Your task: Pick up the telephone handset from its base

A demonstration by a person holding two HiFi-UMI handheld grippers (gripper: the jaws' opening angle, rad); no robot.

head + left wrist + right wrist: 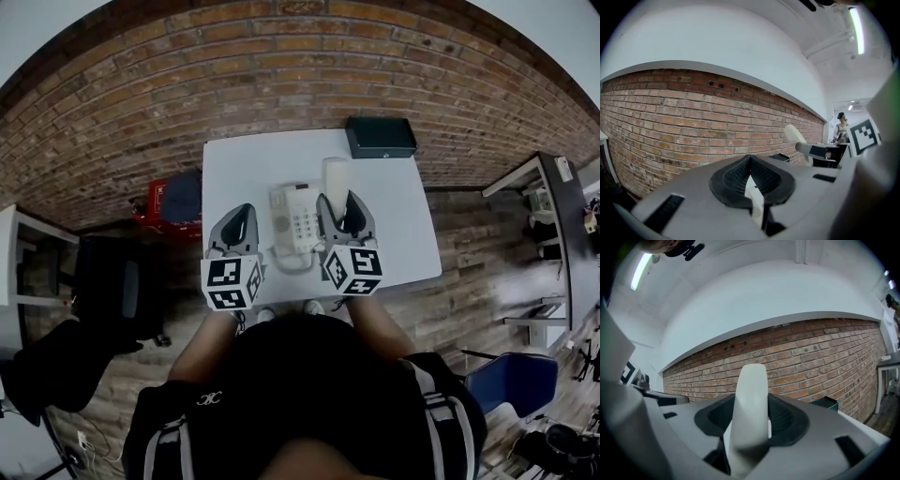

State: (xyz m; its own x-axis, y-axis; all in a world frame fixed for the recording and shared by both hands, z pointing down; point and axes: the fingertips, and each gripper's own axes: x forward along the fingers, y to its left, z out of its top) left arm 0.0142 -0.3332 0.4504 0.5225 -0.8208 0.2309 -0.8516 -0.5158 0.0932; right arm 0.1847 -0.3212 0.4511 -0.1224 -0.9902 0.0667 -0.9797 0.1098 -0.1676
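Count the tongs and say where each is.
2. Left tongs, shut and empty, sit left of the phone base; right tongs, right of it, are clamped on the handset.

The person wore a black top (309, 375) with white stripes down each sleeve (155, 442) and a small white logo (208, 398) near the left shoulder. The left gripper (244, 212) and right gripper (349, 199) were grey shells tapering to black ribbed pads (735, 180). Each carried a white cube (232, 283) printed with black square markers.

Table (234, 169): phone base (296, 217), black box (381, 137)
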